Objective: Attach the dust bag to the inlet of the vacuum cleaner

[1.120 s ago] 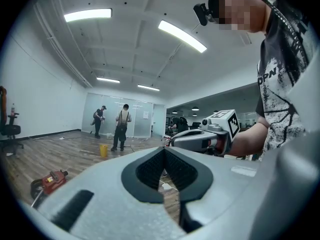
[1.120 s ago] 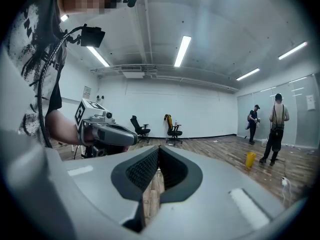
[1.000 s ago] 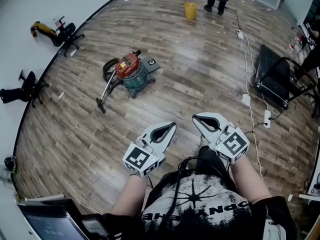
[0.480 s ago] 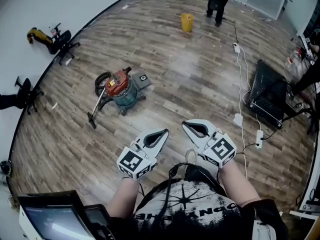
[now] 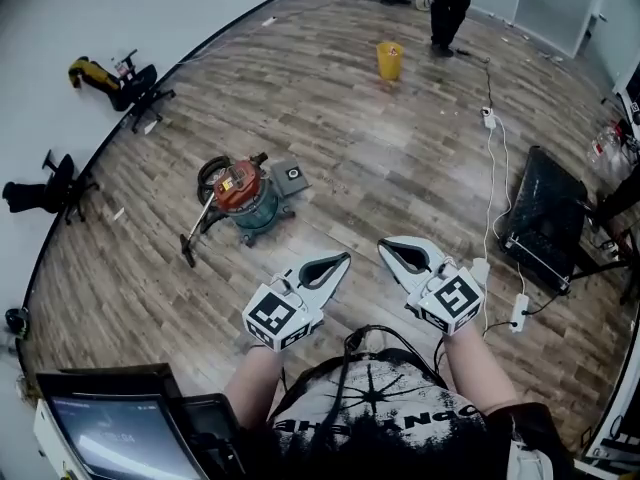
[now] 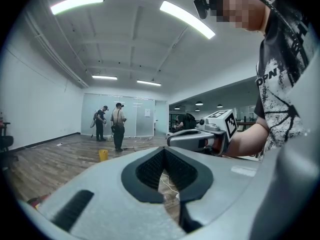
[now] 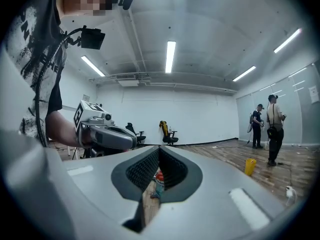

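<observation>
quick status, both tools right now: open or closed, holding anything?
Left tool: closed, holding nothing.
Right tool: closed, holding nothing.

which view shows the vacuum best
Head view: the whole vacuum shows, standing on the floor. The right gripper view shows only a red and teal sliver. The left gripper view does not clearly show it.
</observation>
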